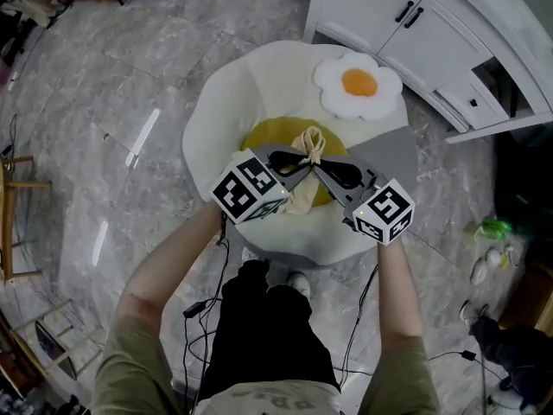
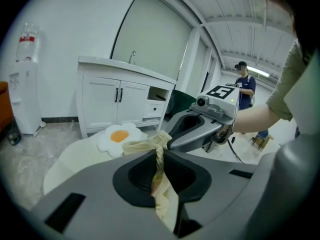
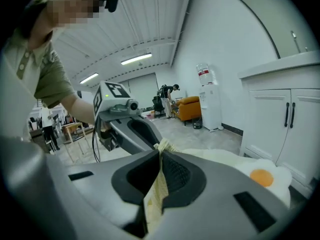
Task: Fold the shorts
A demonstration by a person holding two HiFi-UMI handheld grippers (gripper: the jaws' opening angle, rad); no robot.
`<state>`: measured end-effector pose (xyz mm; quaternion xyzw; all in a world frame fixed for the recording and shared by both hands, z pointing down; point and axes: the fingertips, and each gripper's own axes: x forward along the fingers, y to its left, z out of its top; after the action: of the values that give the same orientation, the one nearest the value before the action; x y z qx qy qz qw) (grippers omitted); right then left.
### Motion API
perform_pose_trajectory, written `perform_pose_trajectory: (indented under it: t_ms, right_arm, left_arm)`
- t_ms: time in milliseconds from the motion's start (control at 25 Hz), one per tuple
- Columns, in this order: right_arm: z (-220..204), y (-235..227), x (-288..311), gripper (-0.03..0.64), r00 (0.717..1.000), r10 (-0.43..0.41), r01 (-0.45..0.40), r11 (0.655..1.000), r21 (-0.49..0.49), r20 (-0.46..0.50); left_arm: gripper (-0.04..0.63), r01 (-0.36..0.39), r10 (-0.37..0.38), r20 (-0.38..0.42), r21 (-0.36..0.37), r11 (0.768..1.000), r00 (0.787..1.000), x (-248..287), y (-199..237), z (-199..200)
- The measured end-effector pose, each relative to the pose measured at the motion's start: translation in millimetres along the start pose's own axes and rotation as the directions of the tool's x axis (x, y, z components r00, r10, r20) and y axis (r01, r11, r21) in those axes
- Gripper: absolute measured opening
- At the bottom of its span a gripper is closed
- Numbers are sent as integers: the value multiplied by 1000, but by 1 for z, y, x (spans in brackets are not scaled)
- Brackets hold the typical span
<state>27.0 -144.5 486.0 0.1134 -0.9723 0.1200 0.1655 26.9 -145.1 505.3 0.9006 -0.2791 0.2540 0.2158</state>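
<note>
Both tongs: the left tongs [image 1: 296, 168] and right tongs [image 1: 328, 173] are each clenched on a pinch of the shorts [image 1: 302, 199], with their tips almost meeting.
Left grip: in the left gripper view, a twisted strand of cloth runs through the closed tongs [image 2: 159, 155].
Right grip: only a thin edge of cloth is nipped in the right tongs [image 3: 161, 158].
Shorts: pale cream and bunched, they hang in the air from the tongs, above the yellow middle of the cushion [image 1: 220, 115].
Risk, slip: both holds are narrow, so a sharp pull apart could drag the cloth out of one side.
Risk, twist: the cloth is roped near the tips and, if laid down like this, would likely land crumpled rather than flat.
Risk, landing: the egg pillow [image 1: 358, 85] sits on the cushion's far side, and spread shorts could drape over it.
Risk, cables: the cables [image 1: 210, 318] hang by the person's legs and could snag on a wide swing.
</note>
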Motion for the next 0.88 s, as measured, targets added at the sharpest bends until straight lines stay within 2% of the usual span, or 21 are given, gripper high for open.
perform_pose_trajectory:
  t_ms: [120, 200, 280, 320, 400, 520, 680, 880]
  right_arm:
    - [-7, 7, 0, 35, 1000, 8, -10, 997, -81, -24]
    - [-10, 11, 1, 35, 999, 2, -6, 990, -138, -34]
    - [-13, 14, 2, 35, 999, -17, 7, 981, -196, -46]
    - [-15, 14, 2, 35, 998, -27, 14, 975, -224, -54]
    - [-20, 15, 2, 35, 997, -36, 18, 966, -259, -65]
    - [-25, 15, 3, 35, 998, -29, 13, 966, -258, -59]
    - [-33, 13, 6, 35, 999, -9, 2, 974, -224, -32]
    - [-54, 14, 14, 35, 997, 0, -19, 965, -261, -74]
  left_arm:
    - [48, 91, -91, -1, -67, 994, 996, 3, -4, -10]
    - [79, 129, -130, -1, -121, 984, 992, 3, -3, -17]
    - [115, 168, -170, 4, -179, 969, 985, 3, -4, -22]
    - [154, 190, -192, 7, -204, 960, 981, 4, -5, -25]
    - [167, 219, -222, 15, -243, 945, 975, 5, -8, -27]
    - [167, 249, -246, 50, -303, 920, 968, 6, -9, -27]
    - [176, 311, -291, 112, -400, 862, 950, 12, -6, -35]
    - [198, 331, -312, 116, -431, 840, 943, 21, -3, -55]
